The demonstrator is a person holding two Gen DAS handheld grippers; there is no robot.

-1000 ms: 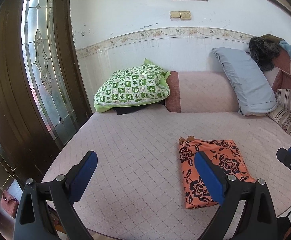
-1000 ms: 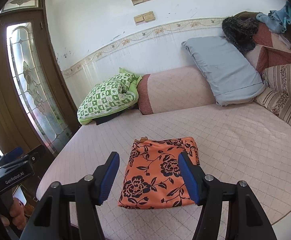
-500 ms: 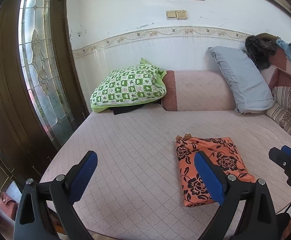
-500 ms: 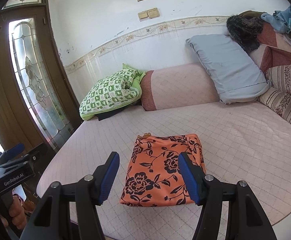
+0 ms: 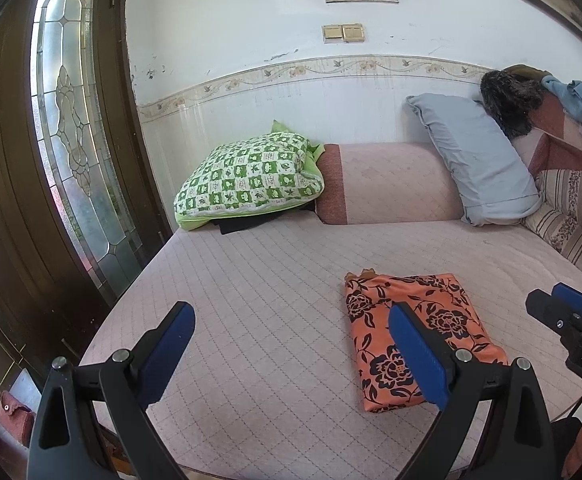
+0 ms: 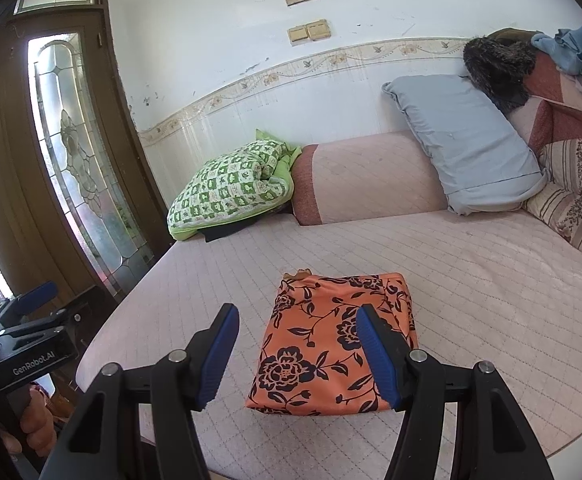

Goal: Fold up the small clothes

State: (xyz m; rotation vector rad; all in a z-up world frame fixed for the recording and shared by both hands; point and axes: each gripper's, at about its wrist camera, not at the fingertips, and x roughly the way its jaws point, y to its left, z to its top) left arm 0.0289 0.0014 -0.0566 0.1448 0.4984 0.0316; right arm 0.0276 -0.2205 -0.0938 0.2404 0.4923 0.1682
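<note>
An orange garment with black flowers lies folded into a neat rectangle near the front edge of the pink quilted bed. It also shows in the right wrist view. My left gripper is open and empty, held above the bed to the left of the garment. My right gripper is open and empty, hovering over the garment's near end without touching it. The right gripper's body shows in the left wrist view. The left gripper's body shows in the right wrist view.
A green checked pillow, a pink bolster and a grey-blue pillow line the back wall. Striped cushions and piled clothes sit at the right. A wooden door with patterned glass stands at the left.
Both grippers have drawn back and risen slightly from the bed, so the folded garment looks a little farther off. The garment has not moved. Both grippers stay open.
</note>
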